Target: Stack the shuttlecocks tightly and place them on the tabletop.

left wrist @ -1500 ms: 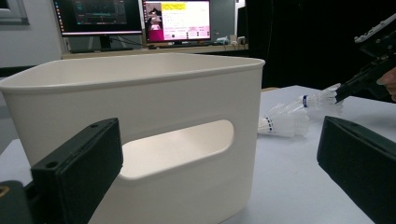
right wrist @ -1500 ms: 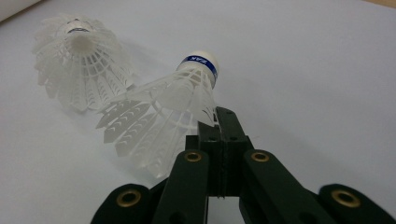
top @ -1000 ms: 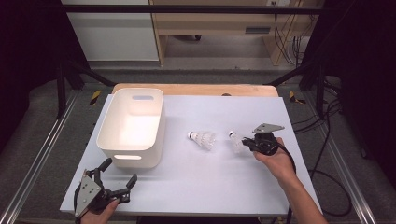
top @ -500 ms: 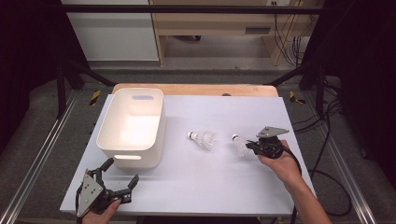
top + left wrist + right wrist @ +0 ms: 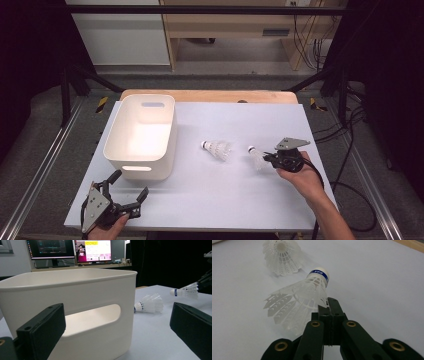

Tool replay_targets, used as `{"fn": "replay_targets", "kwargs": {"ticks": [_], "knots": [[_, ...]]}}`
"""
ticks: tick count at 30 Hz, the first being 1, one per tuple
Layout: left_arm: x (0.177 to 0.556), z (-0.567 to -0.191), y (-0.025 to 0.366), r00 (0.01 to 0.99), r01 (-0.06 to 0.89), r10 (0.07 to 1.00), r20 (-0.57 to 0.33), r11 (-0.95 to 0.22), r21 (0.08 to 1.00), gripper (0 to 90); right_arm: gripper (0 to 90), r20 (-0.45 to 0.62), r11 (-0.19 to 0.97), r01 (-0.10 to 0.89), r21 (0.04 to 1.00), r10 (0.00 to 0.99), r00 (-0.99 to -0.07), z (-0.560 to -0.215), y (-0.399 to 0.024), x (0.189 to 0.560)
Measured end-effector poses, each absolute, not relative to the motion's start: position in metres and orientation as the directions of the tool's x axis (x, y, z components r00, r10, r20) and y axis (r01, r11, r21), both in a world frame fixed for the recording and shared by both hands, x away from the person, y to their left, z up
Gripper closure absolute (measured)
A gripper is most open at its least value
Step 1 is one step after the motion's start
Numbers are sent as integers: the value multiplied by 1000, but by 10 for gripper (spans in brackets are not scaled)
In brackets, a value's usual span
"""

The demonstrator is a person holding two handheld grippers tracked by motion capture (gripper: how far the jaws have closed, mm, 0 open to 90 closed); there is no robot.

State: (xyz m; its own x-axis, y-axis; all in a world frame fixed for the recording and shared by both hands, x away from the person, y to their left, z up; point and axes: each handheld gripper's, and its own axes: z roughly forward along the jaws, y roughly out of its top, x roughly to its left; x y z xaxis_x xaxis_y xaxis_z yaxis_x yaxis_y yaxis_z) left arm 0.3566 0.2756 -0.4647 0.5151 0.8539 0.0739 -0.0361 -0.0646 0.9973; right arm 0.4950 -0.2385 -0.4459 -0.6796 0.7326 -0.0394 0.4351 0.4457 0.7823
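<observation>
White table, wood edge at its far side, dark room around. Held shuttlecock: white, blue band at the cork, pinched by its skirt in the closed fingers of the right gripper, lifted off the table, well right of the white bin. Second shuttlecock: lying on the table between bin and held one. Left gripper: just in front of the bin, fingers wide, holding nothing.

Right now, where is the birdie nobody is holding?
In the high view, the loose birdie lies mid-table on the white sheet, between the white bin and the birdie pinched in the right gripper.
</observation>
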Motion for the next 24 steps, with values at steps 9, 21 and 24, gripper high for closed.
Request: {"fn": "replay_targets", "kwargs": {"ticks": [9, 21, 24], "knots": [[356, -464, 275, 518, -36, 852, 72, -63, 997, 4, 900, -41, 457, 424, 782, 716, -697, -446, -235, 493], [356, -464, 276, 518, -37, 853, 70, -60, 998, 3, 900, -47, 475, 407, 780, 693, -719, -447, -221, 497], [355, -464, 276, 517, -38, 853, 71, -59, 998, 3, 900, -49, 484, 404, 776, 685, -727, -448, -217, 497]]}}
